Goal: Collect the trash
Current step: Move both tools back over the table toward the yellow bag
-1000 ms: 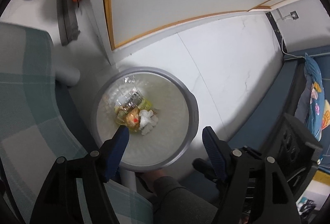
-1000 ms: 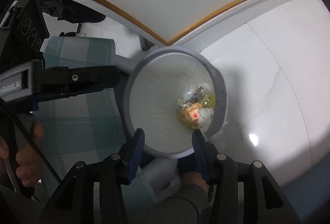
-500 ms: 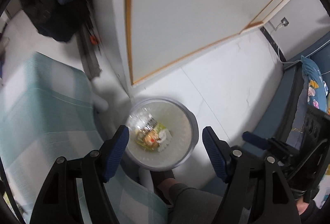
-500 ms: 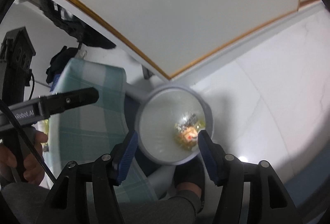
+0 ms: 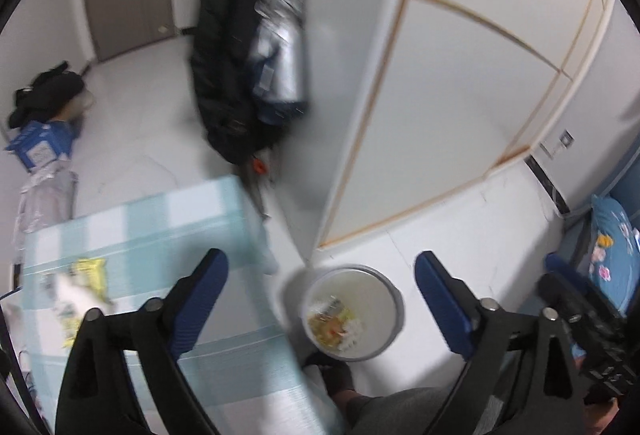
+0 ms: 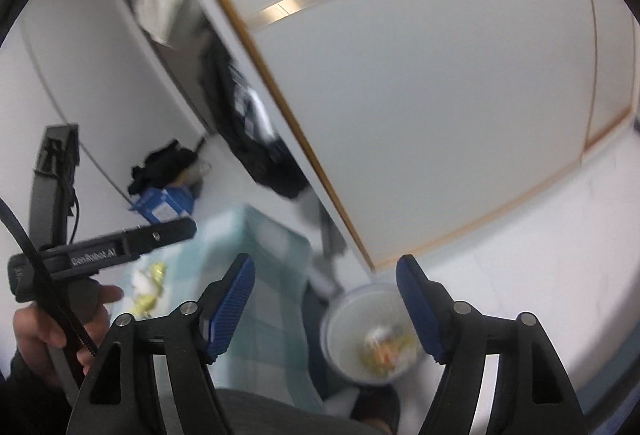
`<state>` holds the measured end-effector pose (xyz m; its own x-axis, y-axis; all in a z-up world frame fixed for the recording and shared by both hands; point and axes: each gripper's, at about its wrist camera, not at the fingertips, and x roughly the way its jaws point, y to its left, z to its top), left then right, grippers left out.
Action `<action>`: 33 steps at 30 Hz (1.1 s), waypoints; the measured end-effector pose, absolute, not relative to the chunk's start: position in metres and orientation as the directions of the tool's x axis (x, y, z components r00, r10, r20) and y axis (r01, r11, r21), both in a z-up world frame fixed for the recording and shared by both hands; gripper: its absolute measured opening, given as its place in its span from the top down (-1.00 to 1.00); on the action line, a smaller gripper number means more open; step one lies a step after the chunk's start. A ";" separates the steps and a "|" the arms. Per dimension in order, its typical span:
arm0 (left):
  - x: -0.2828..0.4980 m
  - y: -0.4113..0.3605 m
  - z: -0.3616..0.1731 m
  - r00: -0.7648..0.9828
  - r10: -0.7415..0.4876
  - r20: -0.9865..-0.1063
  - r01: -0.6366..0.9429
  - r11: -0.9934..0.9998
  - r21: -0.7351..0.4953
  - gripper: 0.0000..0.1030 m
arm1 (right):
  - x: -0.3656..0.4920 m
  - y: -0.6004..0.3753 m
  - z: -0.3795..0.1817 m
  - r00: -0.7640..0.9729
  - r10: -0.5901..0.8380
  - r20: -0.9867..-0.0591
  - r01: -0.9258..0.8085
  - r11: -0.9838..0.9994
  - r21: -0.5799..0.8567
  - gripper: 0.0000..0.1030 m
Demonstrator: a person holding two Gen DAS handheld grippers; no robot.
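Trash, uncollected: yellow wrappers (image 5: 90,271) and white crumpled paper (image 5: 76,293) lying on the green-checked tablecloth (image 5: 160,223), toward its far left part; blurred, so exact count cannot be told. Also seen from the right wrist as a yellow-white cluster just beyond the person's left hand (image 6: 60,323).

Trash, collected: wrappers and paper scraps (image 5: 336,327) at the bottom of the grey round bin (image 5: 390,315), which stands on the white floor just beside the table's corner.

Left gripper (image 5: 322,299): jaws have just been opening, now wide, nothing between them; aimed between table edge and bin.

Right gripper (image 6: 326,309): jaws have just been opening, fairly wide, empty; bin below and right.

Governing relation: remaining trash lies left of both grippers, on the tabletop; the left gripper is judged nearer, needing a leftward swing. Long axis of the wrappers cannot be told.
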<state>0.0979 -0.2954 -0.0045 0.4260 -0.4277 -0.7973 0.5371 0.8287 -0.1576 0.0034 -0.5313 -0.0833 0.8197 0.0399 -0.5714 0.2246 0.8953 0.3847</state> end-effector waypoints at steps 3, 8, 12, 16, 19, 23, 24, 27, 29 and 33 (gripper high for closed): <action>0.093 -0.268 0.011 0.485 -0.412 -0.771 0.512 0.849 -0.132 -0.86 | -0.001 -0.515 -0.061 0.862 0.017 -0.507 0.191 0.915 0.355 -0.48; 0.088 -0.223 0.035 0.567 -0.391 -0.725 0.452 0.883 -0.123 -0.87 | -0.004 -0.477 -0.028 0.915 0.030 -0.403 0.106 0.944 0.312 -0.48; 0.086 -0.183 0.046 0.630 -0.366 -0.685 0.376 0.915 -0.143 -0.88 | -0.002 -0.443 -0.013 0.932 0.067 -0.356 0.038 0.959 0.281 -0.48; 0.085 -0.147 0.050 0.681 -0.335 -0.651 0.298 0.939 -0.171 -0.88 | 0.003 -0.410 -0.002 0.936 0.115 -0.334 -0.029 0.967 0.252 -0.54; 0.085 -0.125 0.051 0.713 -0.308 -0.630 0.246 0.951 -0.186 -0.88 | 0.010 -0.383 0.003 0.933 0.134 -0.335 -0.064 0.975 0.211 -0.62; 0.084 -0.094 0.046 0.745 -0.274 -0.609 0.179 0.960 -0.213 -0.88 | 0.017 -0.355 0.003 0.924 0.172 -0.341 -0.115 0.977 0.180 -0.67; 0.083 -0.088 0.045 0.749 -0.269 -0.606 0.169 0.961 -0.217 -0.88 | 0.020 -0.347 0.002 0.922 0.182 -0.342 -0.128 0.976 0.174 -0.67; 0.083 -0.068 0.040 0.764 -0.242 -0.598 0.130 0.966 -0.225 -0.88 | 0.027 -0.324 0.000 0.913 0.207 -0.352 -0.157 0.973 0.167 -0.74; 0.085 -0.057 0.036 0.774 -0.224 -0.592 0.102 0.967 -0.233 -0.88 | 0.034 -0.312 -0.004 0.907 0.218 -0.359 -0.166 0.971 0.169 -0.76; 0.086 -0.038 0.029 0.785 -0.195 -0.588 0.061 0.969 -0.240 -0.88 | 0.047 -0.292 -0.012 0.895 0.240 -0.376 -0.195 0.968 0.156 -0.76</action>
